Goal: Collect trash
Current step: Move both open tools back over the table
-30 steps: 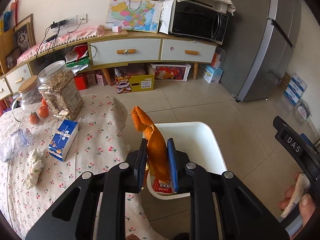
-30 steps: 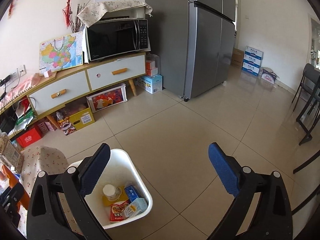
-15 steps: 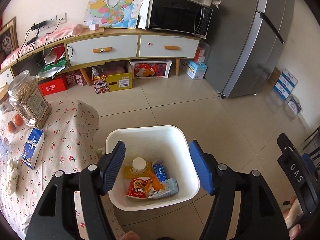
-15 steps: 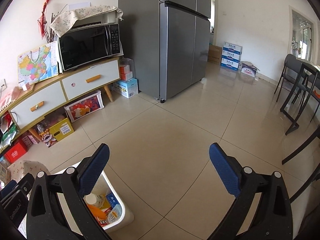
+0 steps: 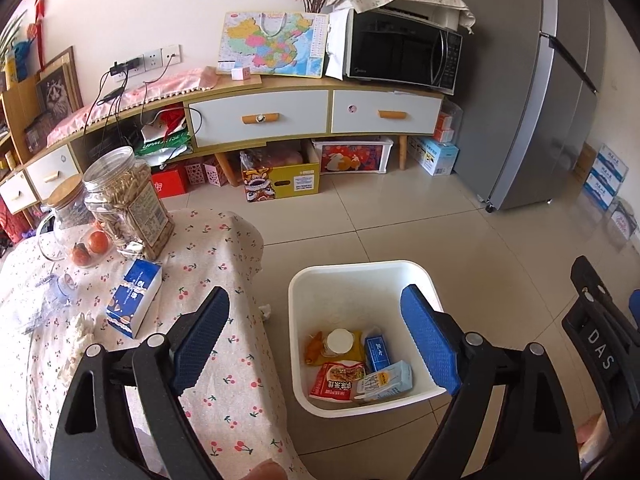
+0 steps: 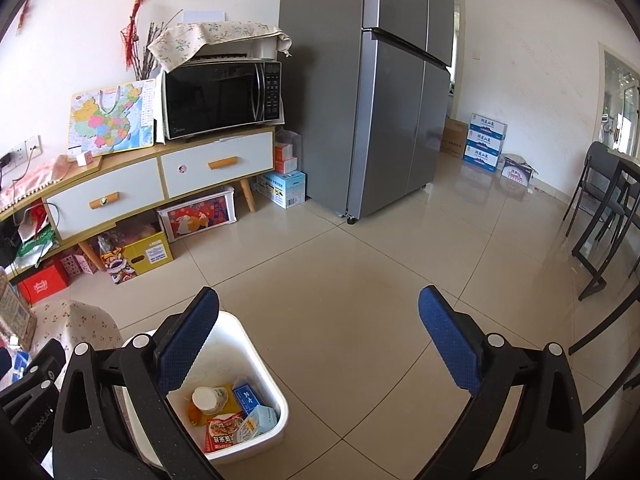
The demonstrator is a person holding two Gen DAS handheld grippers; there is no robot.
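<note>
White plastic bin (image 5: 360,276) on the floor tiles: one orange peel (image 5: 313,345), one cup (image 5: 340,341), three packets inside. My left gripper (image 5: 316,340), jaws just opened wide, hangs empty above it; right gripper (image 6: 320,344) spread, empty beside it.

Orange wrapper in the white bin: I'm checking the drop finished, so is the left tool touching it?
Apart. The left wrist view shows the left tool with jaws wide, just opened, nothing between them; the orange wrapper lies in the white bin below.
</note>
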